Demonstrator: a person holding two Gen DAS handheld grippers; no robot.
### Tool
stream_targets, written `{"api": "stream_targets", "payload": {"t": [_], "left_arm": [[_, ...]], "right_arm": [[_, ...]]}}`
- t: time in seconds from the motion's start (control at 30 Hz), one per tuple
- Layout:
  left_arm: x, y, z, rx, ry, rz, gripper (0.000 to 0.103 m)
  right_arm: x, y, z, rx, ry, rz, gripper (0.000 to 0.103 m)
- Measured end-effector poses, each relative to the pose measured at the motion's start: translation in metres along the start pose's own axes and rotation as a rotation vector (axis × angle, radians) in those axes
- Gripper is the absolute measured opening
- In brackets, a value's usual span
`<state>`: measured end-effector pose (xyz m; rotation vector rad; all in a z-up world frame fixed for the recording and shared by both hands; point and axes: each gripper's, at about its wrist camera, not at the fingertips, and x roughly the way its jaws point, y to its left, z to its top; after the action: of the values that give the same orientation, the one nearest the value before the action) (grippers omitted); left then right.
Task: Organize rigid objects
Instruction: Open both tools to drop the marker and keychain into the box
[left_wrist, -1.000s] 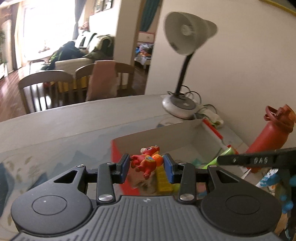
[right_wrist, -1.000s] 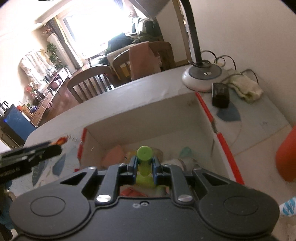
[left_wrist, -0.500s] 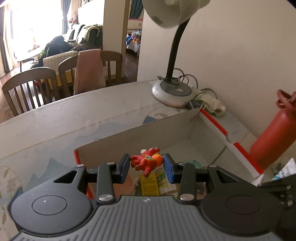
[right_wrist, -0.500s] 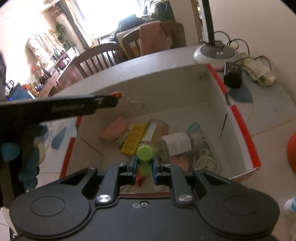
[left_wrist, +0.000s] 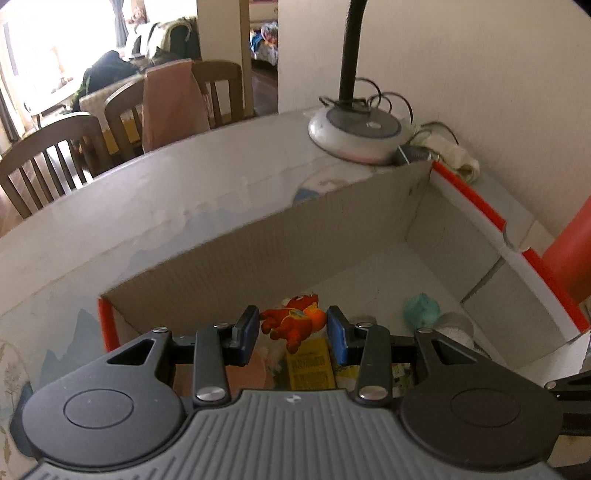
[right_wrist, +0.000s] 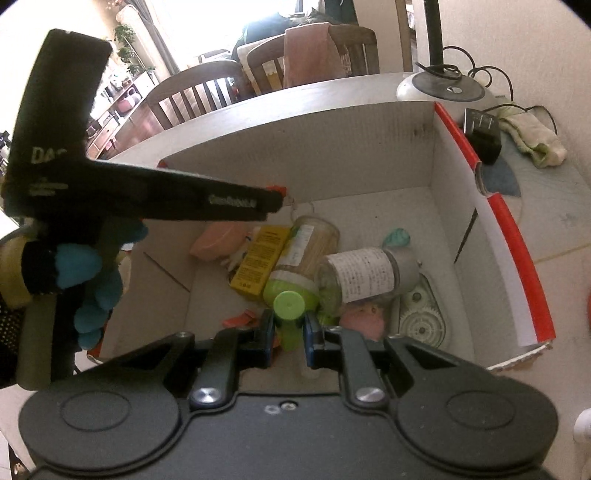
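My left gripper (left_wrist: 291, 328) is shut on a small red and orange toy figure (left_wrist: 295, 321) and holds it over the near left part of an open cardboard box (left_wrist: 332, 236). In the right wrist view the left gripper (right_wrist: 273, 197) reaches over the box (right_wrist: 369, 147) from the left. My right gripper (right_wrist: 289, 330) is shut on a green-capped bottle (right_wrist: 289, 306) above the box's near side. Inside lie a yellow carton (right_wrist: 260, 260), two jars (right_wrist: 354, 275), a peach piece (right_wrist: 218, 240) and a teal item (right_wrist: 397, 236).
A desk lamp base (left_wrist: 354, 129) with cables stands behind the box. A black charger (right_wrist: 480, 134) and a cloth (right_wrist: 532, 134) lie at the back right. A red bottle (left_wrist: 570, 243) stands right of the box. Wooden chairs (left_wrist: 48, 155) sit beyond the table edge.
Both grippers have moved forward over the box, each still holding its object. The view now looks down into the box. The left gripper now sits higher in the right wrist view.
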<state>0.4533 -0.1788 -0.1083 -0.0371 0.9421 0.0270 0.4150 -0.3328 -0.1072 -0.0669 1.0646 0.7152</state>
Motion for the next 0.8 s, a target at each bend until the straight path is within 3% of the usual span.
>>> {"api": "stream_targets", "payload": {"t": [0.4,0.6,0.8], "left_arm": [[0.01,0.002,-0.005,-0.009,0.086,-0.041,0.04],[0.0,0.004,-0.008,-0.006,0.079,-0.054,0.04],[-0.021,0.009,-0.016,-0.009,0.047,-0.09,0.049]], "right_arm": [[0.001,0.0,0.004,0.014,0.016,-0.001,0.023],[-0.006,0.001,0.003,0.019,0.003,-0.012,0.028],[-0.018,0.005,0.0,0.032,-0.021,-0.02,0.033]]}}
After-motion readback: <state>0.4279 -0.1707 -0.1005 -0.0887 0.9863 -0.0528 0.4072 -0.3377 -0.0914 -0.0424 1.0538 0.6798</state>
